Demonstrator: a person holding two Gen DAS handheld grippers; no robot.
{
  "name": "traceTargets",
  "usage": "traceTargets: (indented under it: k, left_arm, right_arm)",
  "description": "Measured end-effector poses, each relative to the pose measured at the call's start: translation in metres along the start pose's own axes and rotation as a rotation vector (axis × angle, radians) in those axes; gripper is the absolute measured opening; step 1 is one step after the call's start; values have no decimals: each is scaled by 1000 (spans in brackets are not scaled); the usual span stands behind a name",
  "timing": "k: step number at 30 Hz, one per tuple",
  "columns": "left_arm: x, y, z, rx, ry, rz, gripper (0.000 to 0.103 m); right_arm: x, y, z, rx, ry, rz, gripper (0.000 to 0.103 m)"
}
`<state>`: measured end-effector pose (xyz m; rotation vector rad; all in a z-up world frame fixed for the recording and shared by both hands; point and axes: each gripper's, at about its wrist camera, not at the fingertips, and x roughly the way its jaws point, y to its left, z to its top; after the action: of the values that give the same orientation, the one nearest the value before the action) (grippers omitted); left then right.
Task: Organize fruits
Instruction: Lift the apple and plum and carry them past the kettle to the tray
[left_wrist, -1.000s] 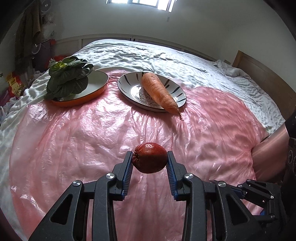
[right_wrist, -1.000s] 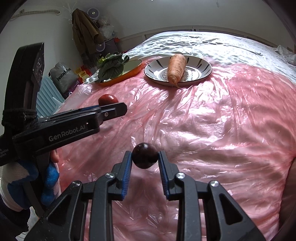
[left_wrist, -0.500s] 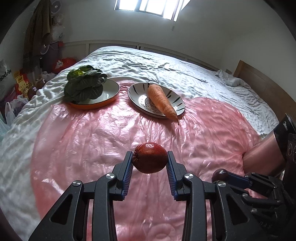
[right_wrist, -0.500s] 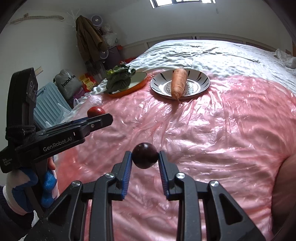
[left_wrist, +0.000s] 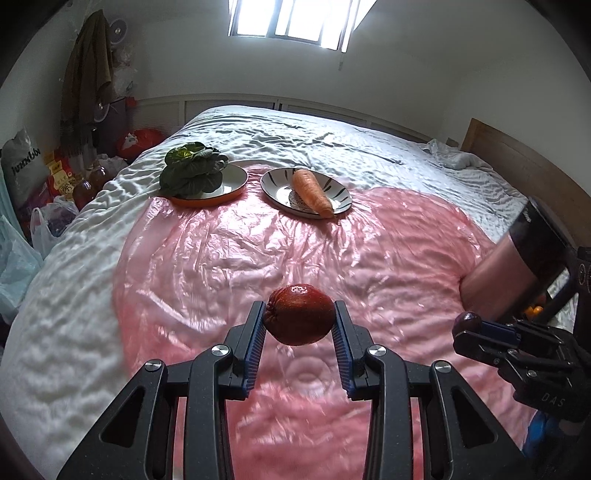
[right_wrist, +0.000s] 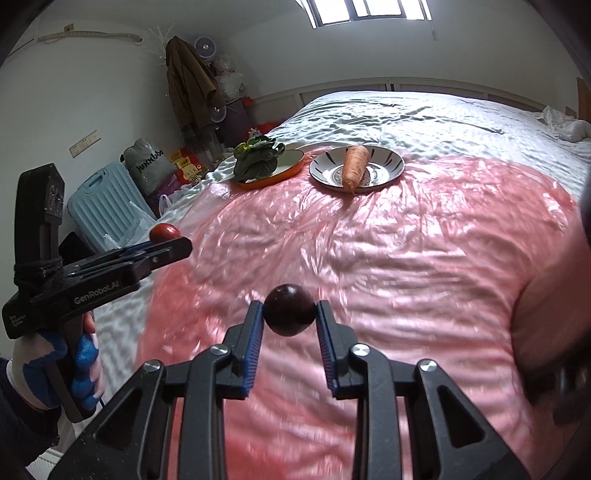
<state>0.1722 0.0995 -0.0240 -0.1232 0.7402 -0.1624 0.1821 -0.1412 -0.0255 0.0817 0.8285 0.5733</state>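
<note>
My left gripper (left_wrist: 298, 325) is shut on a dark red, rough-skinned round fruit (left_wrist: 299, 319), held above the pink plastic sheet (left_wrist: 229, 258). My right gripper (right_wrist: 289, 316) is shut on a small dark purple plum (right_wrist: 289, 315), also in the air over the sheet. In the right wrist view the left gripper (right_wrist: 168, 242) shows at the left with the red fruit (right_wrist: 164, 232) at its tip. In the left wrist view the right gripper (left_wrist: 471, 326) sits at the right edge, the plum (left_wrist: 467, 320) in its tip.
Far across the bed stand an orange-rimmed plate (left_wrist: 218, 186) with a leafy green vegetable (left_wrist: 194, 168) and a striped plate (left_wrist: 280, 192) bearing a carrot (left_wrist: 310, 192). A light blue suitcase (right_wrist: 107, 203), bags and a hanging coat (right_wrist: 190, 88) are left of the bed. A wooden headboard (left_wrist: 517, 166) is at right.
Both grippers have pulled back and risen with their fruits still gripped; the two plates now look smaller and farther away, and more of the room and window shows.
</note>
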Motion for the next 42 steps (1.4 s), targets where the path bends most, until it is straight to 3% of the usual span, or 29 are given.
traceTargets:
  k: [17,26,42]
  left_arm:
    - [-69,-56,-61,3,9,-35,31]
    - [-75,-101,-85,32,29,-64,31]
    - [-58,-224,-105,154,91,-228,31]
  right_arm:
    - [-78,-17,-68,43,-28,-25,47]
    - [-115,-52,-100,83,-35,-81,47]
    - [-179,-145,-138,182,-74,-214,47]
